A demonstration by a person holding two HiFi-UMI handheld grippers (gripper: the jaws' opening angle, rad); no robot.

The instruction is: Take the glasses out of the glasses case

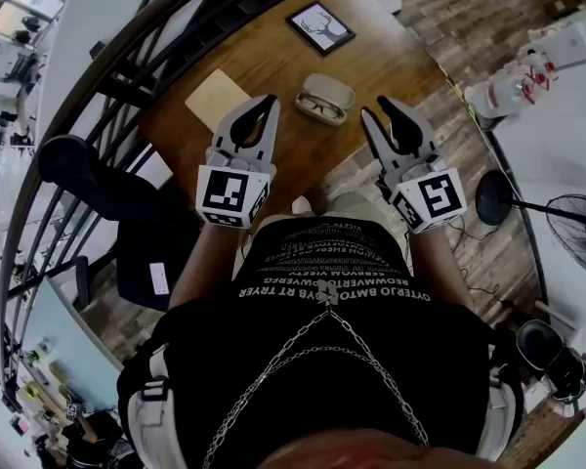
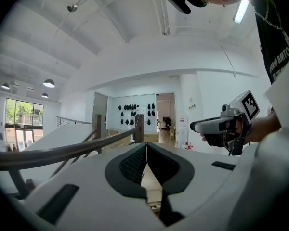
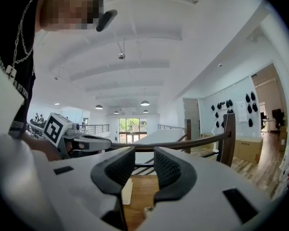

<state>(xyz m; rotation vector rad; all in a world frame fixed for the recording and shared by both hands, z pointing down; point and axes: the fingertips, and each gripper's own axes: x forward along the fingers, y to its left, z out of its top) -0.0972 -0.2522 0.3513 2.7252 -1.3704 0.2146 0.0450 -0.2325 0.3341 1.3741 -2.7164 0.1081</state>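
Worktop (image 1: 264,57) of brown, grained wood; its left edge runs along a dark railing (image 1: 156,47). Glasses case (image 1: 325,94) is pale beige, smooth, a rounded oblong with the lid open. It lies mid-worktop, ahead of left gripper (image 1: 270,99) and right gripper (image 1: 374,111), touching neither. Glasses (image 1: 321,109) dark-framed, lying inside the case. Bare wood all round the case; beige card (image 1: 218,98) to its left, framed picture (image 1: 320,27) beyond. Left gripper clenched, ribbed pads tip to tip, empty. Right gripper slightly parted, empty.
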